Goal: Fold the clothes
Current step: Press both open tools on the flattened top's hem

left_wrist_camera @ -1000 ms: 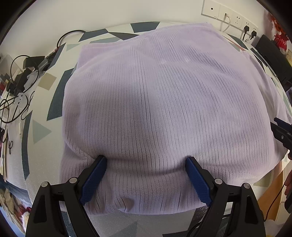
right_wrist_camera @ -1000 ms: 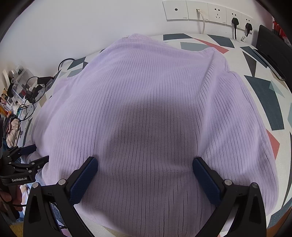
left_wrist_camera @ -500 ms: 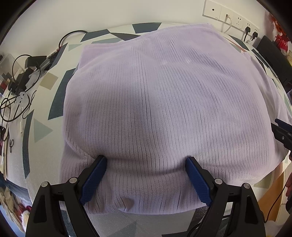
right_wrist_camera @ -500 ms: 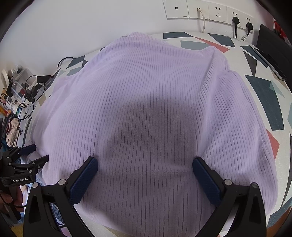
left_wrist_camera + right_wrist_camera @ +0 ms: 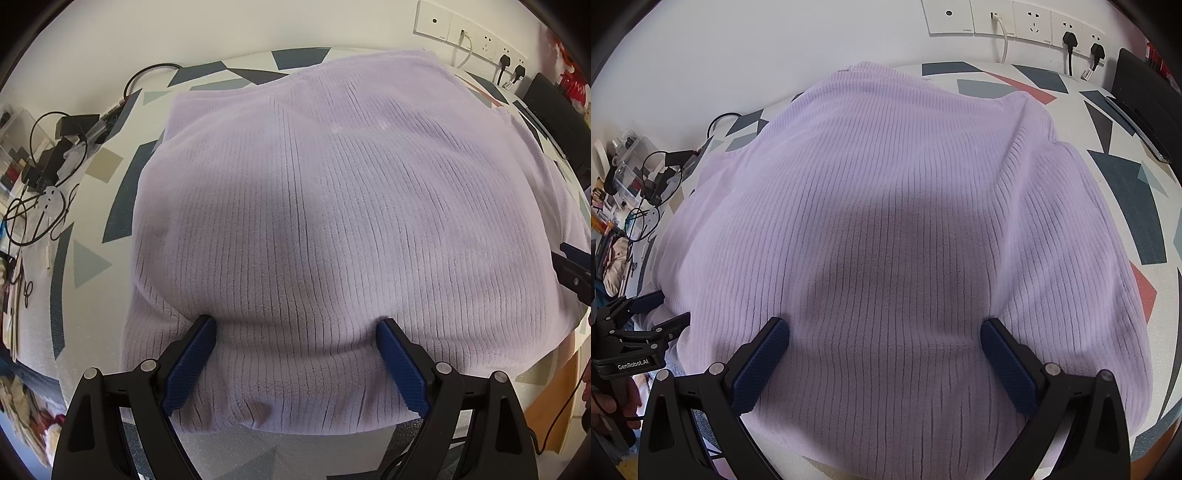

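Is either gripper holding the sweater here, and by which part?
Nothing is held. The left gripper and right gripper stand open with their fingertips on the sweater near its front hem.

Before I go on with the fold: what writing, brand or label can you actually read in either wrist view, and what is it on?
"GenRobot.AI": white lettering on the black body of the left gripper, seen at the left edge of the right wrist view.
Small grey print along the bottom of the wall socket plates: too small to read.
Purple ribbed sweater: no label or print showing.
Nothing else is readable.
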Tool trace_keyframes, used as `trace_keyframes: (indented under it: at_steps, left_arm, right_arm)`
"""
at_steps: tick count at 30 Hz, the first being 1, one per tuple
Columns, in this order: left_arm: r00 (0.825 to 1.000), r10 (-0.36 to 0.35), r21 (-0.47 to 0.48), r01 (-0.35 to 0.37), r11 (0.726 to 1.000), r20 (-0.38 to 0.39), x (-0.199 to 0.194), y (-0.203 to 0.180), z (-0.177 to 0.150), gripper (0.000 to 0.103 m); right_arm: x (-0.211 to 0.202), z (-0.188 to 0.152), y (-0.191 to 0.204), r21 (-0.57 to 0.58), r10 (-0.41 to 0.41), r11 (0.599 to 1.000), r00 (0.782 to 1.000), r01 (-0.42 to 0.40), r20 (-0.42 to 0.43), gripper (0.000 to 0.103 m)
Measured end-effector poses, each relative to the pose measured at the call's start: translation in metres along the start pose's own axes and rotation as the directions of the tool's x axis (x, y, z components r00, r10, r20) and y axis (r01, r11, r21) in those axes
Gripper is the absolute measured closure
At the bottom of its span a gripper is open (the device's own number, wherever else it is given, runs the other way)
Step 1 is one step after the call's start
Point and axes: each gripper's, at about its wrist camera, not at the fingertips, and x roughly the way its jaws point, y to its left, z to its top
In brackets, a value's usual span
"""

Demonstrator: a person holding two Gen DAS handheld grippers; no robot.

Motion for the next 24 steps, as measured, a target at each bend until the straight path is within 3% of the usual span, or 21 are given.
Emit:
trace_keyframes:
  at_steps: [5,12,24]
  left_arm:
    - [1.0,-0.005,-0.011,0.005,1.0,0.013,-0.003,0.0,-0.011,0.015]
    - [1.0,0.007,0.01,-0.007,1.0,0.006,-0.008,0.008,0.012,0.014]
    - [1.0,0.008,0.007,-0.007,1.0,-0.012,0.0,0.015,0.022,0.014]
  right_arm:
    - [0.002,0.002,0.0,-0.002,0.0,1.0,1.0,0.0,-0.01,0.0]
    - [0.001,0.003,-0.001,-0.001,0.001,1.0,1.0,-0.001,-0.018,0.0]
    - [0.001,0.003,0.003,0.005,-0.001,1.0,1.0,0.001,-0.022,0.0]
